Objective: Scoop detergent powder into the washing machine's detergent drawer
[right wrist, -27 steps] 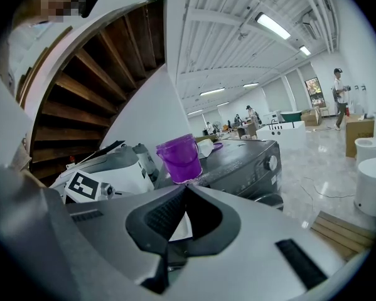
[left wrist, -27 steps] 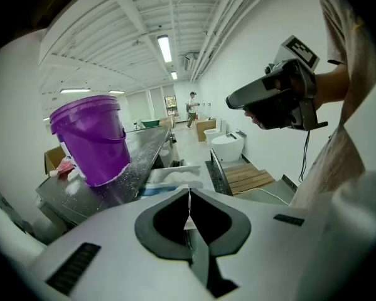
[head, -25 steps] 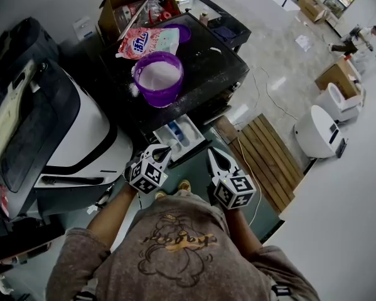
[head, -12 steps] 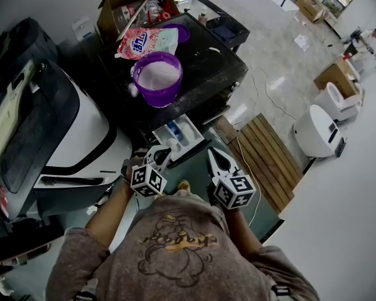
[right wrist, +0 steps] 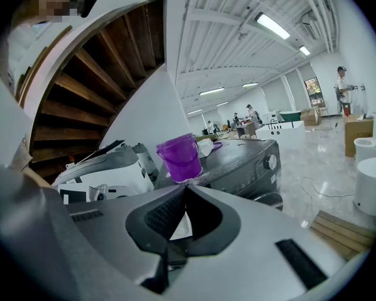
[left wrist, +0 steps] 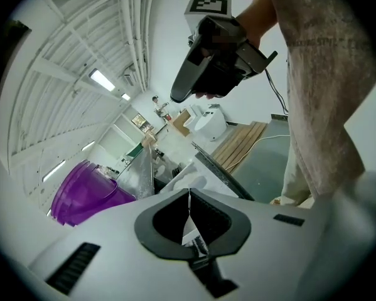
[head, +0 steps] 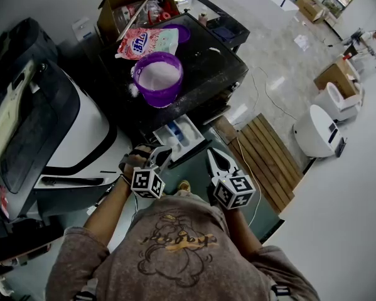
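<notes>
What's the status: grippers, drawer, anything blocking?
Left gripper and right gripper shut, empty. Detergent drawer open, just ahead of both. Purple bucket of powder on machine top. Nothing seen between.

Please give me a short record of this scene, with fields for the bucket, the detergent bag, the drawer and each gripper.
purple bucket: on the washing machine top, white powder inside
detergent bag: lying beyond the bucket, on the same top
detergent drawer: pulled out, nearer the person than the bucket
left gripper: shut, nothing between the jaws, close to the drawer
right gripper: shut, nothing between the jaws
</notes>
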